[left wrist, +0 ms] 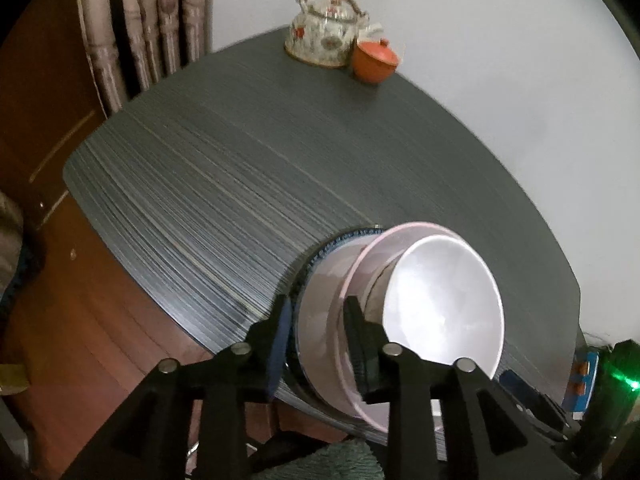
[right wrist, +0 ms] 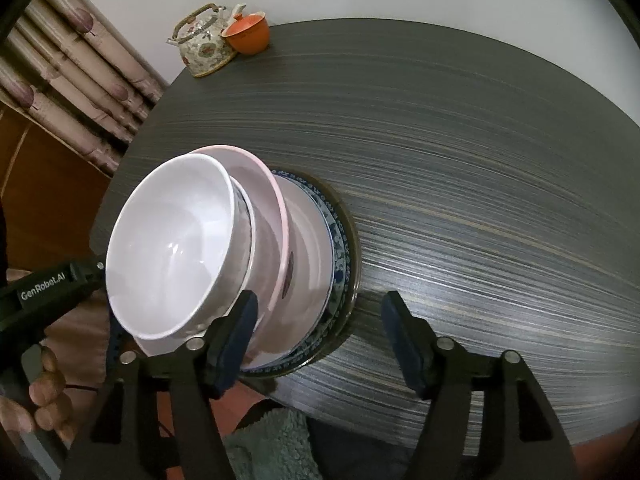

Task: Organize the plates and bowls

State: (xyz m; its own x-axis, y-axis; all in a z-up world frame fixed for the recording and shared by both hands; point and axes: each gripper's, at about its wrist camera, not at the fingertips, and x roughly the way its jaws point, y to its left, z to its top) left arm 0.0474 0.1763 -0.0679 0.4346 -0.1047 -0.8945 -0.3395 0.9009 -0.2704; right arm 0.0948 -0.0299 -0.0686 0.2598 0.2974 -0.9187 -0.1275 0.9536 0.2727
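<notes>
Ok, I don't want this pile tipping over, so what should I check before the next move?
1. Right claw open and empty: ok.
2. Left claw straddles the pink-rimmed bowl at its rim; firm grip: cannot tell.
3. White bowl seated level on top of the pile: cannot tell.
4. Blue-patterned plate at the bottom lies flat on the table: ok.
5. Pile well in from the table's near edge: not ok, it sits close to it.
6. Teapot and orange cup out of the way: ok, at the far edge.
</notes>
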